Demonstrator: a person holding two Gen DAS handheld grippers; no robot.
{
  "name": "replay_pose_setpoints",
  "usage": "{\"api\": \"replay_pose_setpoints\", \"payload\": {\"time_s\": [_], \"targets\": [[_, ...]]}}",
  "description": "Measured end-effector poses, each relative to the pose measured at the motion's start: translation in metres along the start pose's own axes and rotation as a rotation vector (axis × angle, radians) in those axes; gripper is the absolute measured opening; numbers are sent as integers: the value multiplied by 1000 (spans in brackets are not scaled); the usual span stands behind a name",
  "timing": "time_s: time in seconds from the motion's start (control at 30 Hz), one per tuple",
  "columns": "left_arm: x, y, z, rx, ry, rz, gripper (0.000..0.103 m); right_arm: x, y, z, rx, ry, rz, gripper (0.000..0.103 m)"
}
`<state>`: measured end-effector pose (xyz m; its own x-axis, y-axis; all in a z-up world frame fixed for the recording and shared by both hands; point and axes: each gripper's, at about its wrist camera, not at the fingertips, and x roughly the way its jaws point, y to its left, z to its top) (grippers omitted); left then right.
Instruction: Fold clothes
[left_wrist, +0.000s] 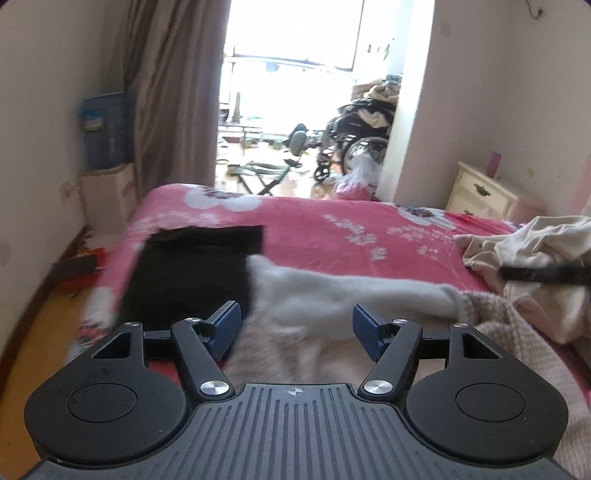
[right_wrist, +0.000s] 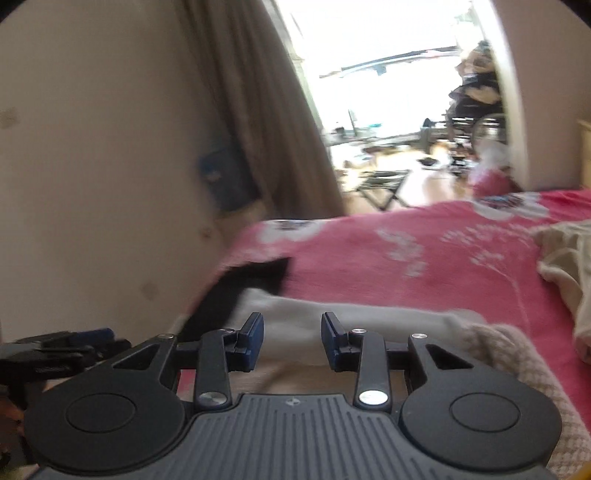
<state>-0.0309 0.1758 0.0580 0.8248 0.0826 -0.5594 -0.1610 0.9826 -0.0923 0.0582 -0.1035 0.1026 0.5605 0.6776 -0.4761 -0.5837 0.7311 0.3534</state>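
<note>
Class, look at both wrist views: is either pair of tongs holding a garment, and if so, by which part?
Nothing is held. The left tongs and right tongs both stand open above the grey garment on the pink bedspread, with no cloth between the pads.

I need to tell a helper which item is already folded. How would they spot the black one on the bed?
Start at the pink floral bedspread and go to its corner nearest the brown curtain. The black garment lies flat there as a neat rectangle. The grey garment beside it is pale and sprawled.
</note>
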Motion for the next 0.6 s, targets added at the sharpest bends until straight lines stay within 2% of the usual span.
{"api": "replay_pose_setpoints", "payload": {"time_s": [0.13, 0.2, 0.3, 0.47, 0.6], "targets": [[-53, 30, -11, 74, 37, 120, 69, -15, 39, 7, -96, 105, 103, 42], [-75, 46, -24, 91, 68, 169, 70, -14, 58, 2, -104, 194, 172, 42], [-100, 68, -56, 70, 161, 174, 70, 0, 84, -22, -63, 360, 276, 45], [-113, 91, -136, -12, 374, 140, 70, 51, 119, -105, 0, 637, 350, 45], [-105, 90, -199, -36, 481, 146, 69, 90, 131, -167, 78, 823, 318, 45]]}}
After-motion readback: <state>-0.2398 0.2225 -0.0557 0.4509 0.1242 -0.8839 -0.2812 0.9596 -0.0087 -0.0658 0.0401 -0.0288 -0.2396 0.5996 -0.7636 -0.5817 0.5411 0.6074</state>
